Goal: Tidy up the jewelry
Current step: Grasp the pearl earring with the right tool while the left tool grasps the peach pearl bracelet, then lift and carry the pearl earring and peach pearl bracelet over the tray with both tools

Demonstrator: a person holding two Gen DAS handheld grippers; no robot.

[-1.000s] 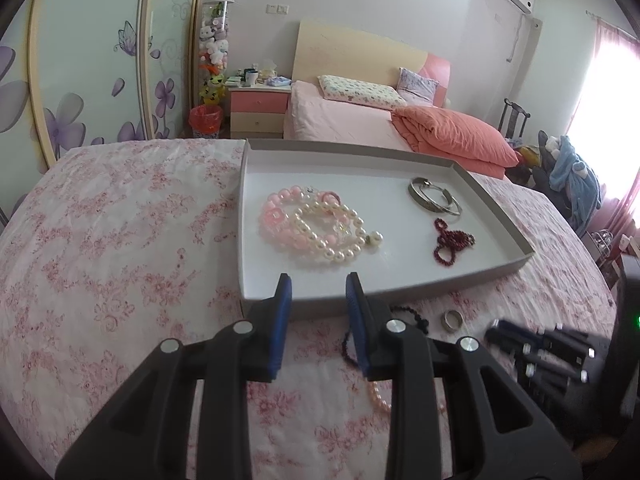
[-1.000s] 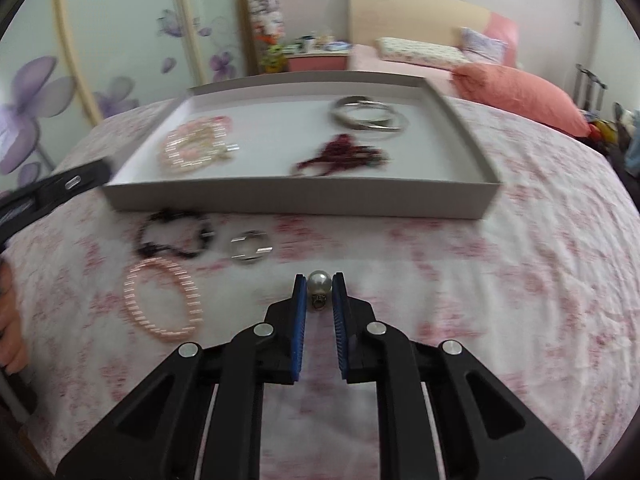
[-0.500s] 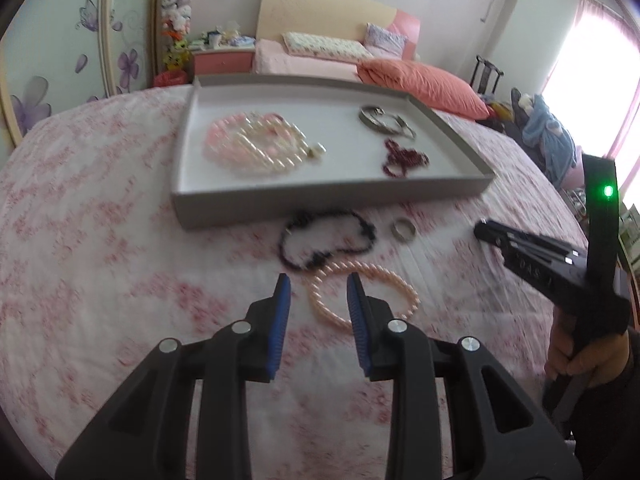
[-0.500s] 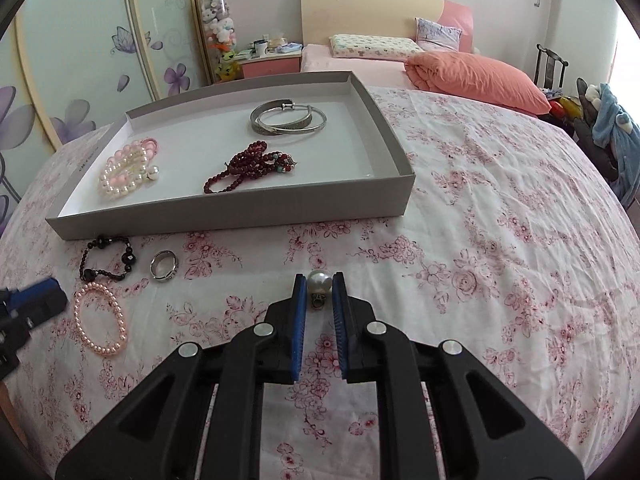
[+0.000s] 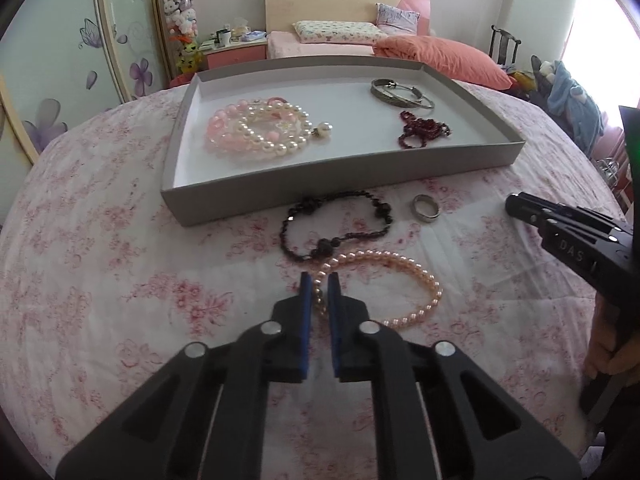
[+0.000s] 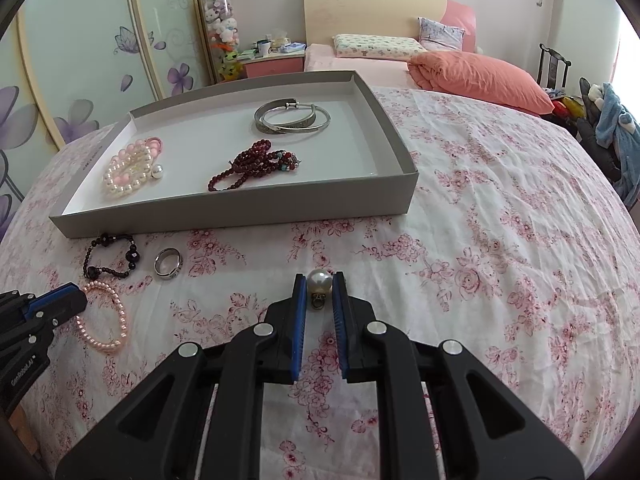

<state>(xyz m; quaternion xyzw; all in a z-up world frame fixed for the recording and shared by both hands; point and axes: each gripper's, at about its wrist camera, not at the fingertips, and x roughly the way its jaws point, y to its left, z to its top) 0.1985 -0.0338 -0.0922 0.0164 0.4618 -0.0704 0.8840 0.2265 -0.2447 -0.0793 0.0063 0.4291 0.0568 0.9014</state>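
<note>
Left tongs (image 5: 318,280) clenched on pink pearl bead bracelet (image 5: 380,288): lift straight, clearing black bead bracelet (image 5: 336,224). Right tongs (image 6: 319,280) grasping white pearl pendant (image 6: 319,281).

**Two low wrist views across one floral bedspread**

The left wrist camera sits close above the floral bedspread (image 5: 100,280), looking along the left gripper (image 5: 319,280) toward the gray tray (image 5: 340,176) and headboard (image 5: 340,0). The right wrist camera looks the same way from further right, past the right gripper (image 6: 319,280). Both share the tray, the silver ring (image 5: 427,208), the pink pearl bracelet (image 5: 400,280) and each other's gripper at frame edge.
</note>
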